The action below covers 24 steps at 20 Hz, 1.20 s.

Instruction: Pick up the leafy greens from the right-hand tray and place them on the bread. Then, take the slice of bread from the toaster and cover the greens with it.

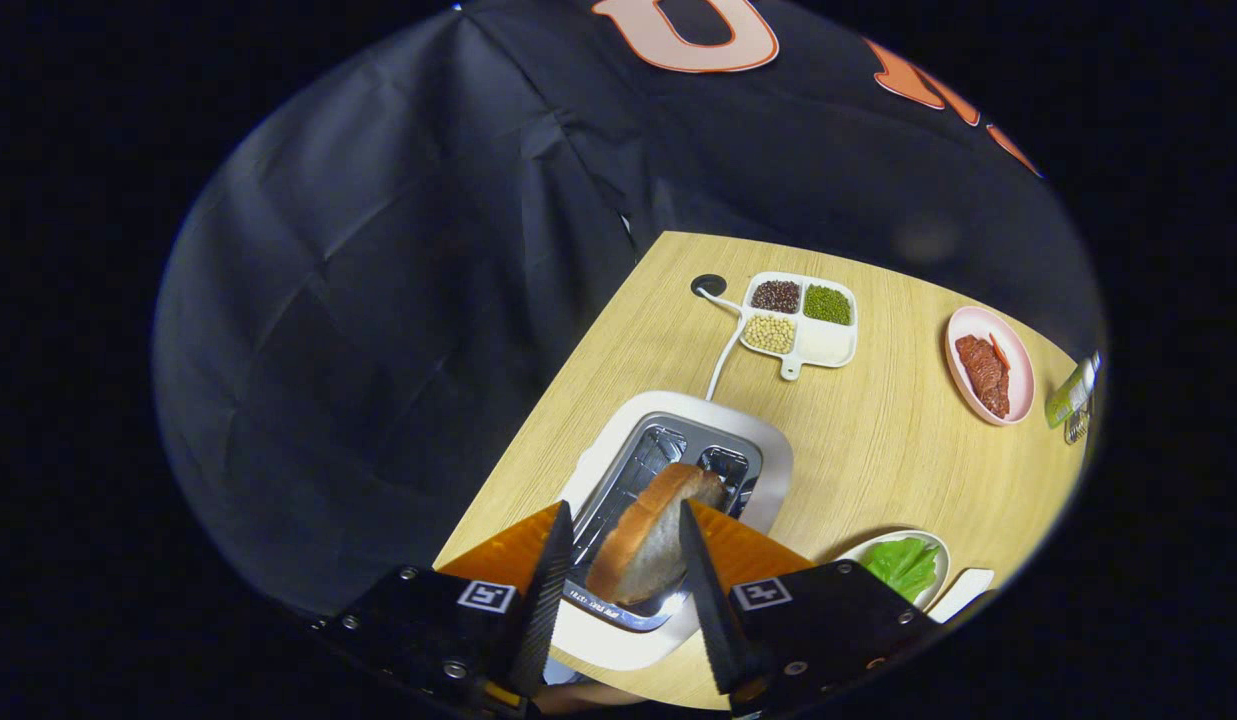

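One bread slice (650, 545) stands on edge above the toaster (768, 455) slot, seemingly gripped by the tool (618, 585) (greens (903, 565) plated nearby).

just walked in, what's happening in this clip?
A person's handheld gripper sits over the toaster, fingers either side of the bread slice in the slot; whether both press on it is unclear. The leafy greens lie on a plate beside the toaster. A bean tray and meat plate sit beyond.
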{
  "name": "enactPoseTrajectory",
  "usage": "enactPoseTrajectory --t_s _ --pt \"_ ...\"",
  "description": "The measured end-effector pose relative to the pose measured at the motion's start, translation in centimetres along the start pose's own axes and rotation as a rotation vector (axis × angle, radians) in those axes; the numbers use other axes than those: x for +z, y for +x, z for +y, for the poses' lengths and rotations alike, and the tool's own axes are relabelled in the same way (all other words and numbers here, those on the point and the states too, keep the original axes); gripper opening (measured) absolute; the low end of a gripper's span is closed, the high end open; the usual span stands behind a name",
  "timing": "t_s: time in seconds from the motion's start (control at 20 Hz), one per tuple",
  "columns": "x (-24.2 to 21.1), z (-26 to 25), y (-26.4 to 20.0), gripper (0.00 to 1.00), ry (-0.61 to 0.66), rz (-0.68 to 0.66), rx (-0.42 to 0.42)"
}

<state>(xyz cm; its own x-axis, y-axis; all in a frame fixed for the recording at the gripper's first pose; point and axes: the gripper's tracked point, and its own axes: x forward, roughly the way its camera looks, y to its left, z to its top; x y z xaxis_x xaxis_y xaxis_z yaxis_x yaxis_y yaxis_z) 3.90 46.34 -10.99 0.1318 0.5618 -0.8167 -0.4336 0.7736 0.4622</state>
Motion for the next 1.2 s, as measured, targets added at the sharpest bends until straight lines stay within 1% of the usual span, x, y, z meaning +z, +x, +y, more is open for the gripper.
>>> enactPoseTrajectory --t_s 0.1,0.15,0.2,0.25,0.3,0.35,0.4,0.5,0.65,1.0,1.2 --pt "0.1 -0.2 0.0 0.48 0.017 -0.007 -0.003" --pt "0.0 -0.2 0.0 0.44 0.025 -0.005 0.002" --pt "-0.1 -0.3 -0.2 0.37 0.033 -0.006 0.009" --pt "0.0 -0.3 -0.3 0.35 0.044 -0.009 0.02" --pt "0.0 -0.6 -0.6 0.3 0.06 -0.017 0.021" --pt "0.1 -1.0 -1.0 0.27 0.074 -0.034 0.02" --pt "0.4 -1.5 -1.5 0.22 0.088 -0.049 0.016" --pt "0.8 -2.0 -2.7 0.14 0.134 -0.083 0.046" --pt "1.2 -2.6 -4.7 0.11 0.152 -0.138 0.08" --pt "0.2 -3.4 -9.7 0.11 0.161 -0.235 0.17" --pt "-0.5 -4.9 -12.4 0.1 0.166 -0.296 0.199"
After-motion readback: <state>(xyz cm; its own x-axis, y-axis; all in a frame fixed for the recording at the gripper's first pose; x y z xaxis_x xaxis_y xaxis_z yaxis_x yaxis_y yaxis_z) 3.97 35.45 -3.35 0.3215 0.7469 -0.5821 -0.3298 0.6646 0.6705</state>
